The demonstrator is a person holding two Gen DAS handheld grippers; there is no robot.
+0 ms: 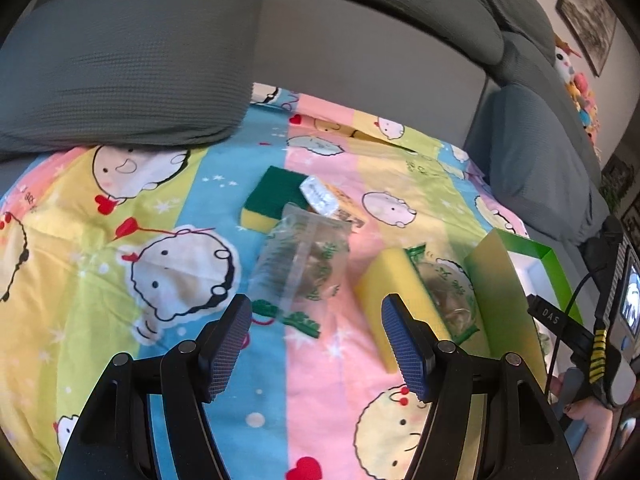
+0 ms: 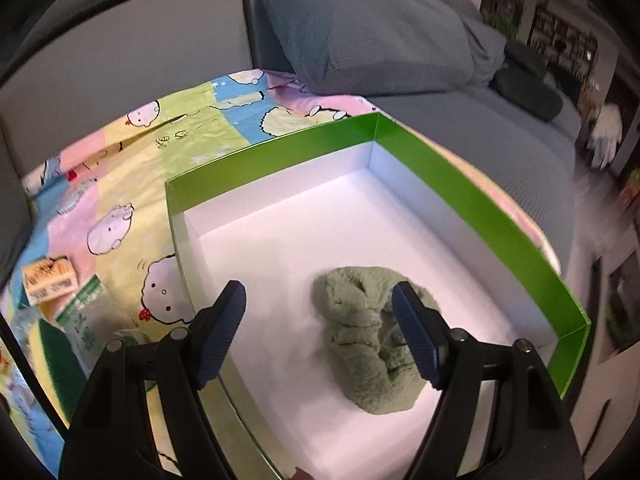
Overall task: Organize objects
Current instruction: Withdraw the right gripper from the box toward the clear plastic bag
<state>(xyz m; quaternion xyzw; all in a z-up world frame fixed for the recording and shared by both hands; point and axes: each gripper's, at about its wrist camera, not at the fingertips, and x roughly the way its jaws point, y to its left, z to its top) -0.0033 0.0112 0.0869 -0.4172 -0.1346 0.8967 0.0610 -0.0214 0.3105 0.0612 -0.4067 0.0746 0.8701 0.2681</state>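
My left gripper [image 1: 316, 328] is open and empty above the cartoon bedsheet. Ahead of it lie a clear plastic packet [image 1: 304, 260], a green-and-yellow sponge [image 1: 272, 196] with a small printed box [image 1: 332, 200] beside it, and a second yellow sponge [image 1: 396, 296] leaning next to another clear packet [image 1: 448, 296]. My right gripper [image 2: 320, 320] is open and empty over the green box [image 2: 460, 196] with a white inside. A green fluffy cloth [image 2: 364, 336] lies in the box, just under the right finger.
Grey pillows [image 1: 128, 60] and sofa cushions [image 1: 360, 52] ring the sheet. The green box stands at the right of the items in the left wrist view [image 1: 504, 280]. The small printed box [image 2: 48, 280] and a packet [image 2: 84, 312] lie left of the green box.
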